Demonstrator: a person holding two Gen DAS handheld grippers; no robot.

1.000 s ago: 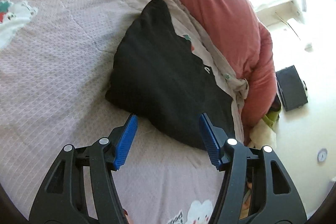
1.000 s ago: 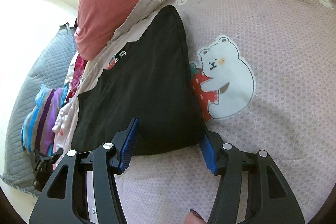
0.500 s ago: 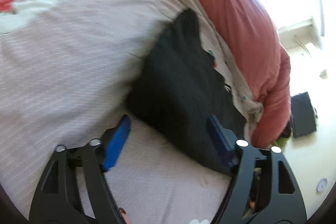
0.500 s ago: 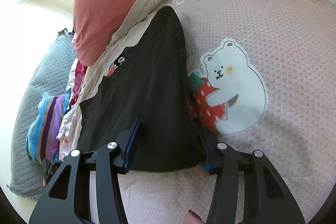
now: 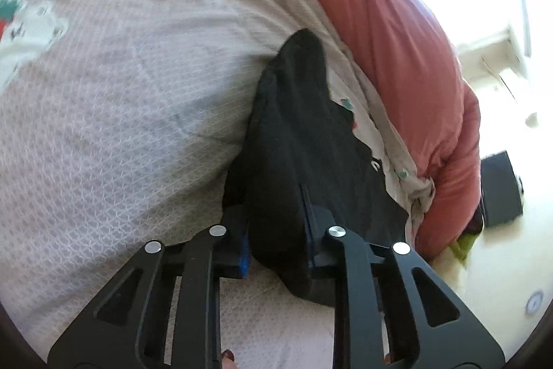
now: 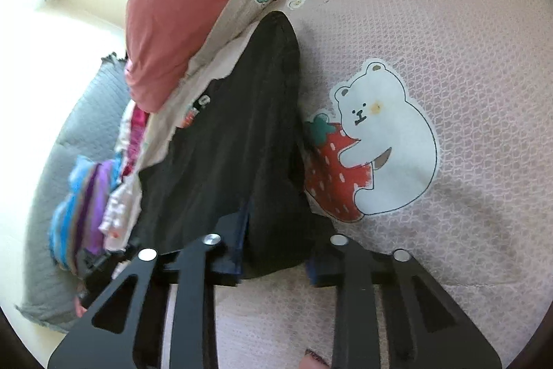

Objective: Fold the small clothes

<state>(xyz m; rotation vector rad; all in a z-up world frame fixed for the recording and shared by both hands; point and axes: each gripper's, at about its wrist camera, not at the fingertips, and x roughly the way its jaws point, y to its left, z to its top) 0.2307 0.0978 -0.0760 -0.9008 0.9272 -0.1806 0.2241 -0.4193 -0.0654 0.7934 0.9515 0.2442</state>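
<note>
Pink patterned bedspread (image 6: 449,23) under our two tools, black garment between them.

We see the black garment (image 5: 304,140) lying on the bed beside a red quilt (image 5: 397,33). Our left tool (image 5: 276,241) has just been closing and pinches its near edge; our right tool (image 6: 276,251) has likewise been closing and clamps the garment's near corner, next to a bear print (image 6: 383,134).

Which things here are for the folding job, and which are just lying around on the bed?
For the job:
- black garment, bunched between both sets of jaws
- left gripper, just closed on it
- right gripper, just closed on it

Just lying about:
- pink bedcover with bear print
- red duvet
- striped clothes pile
- grey mat
</note>
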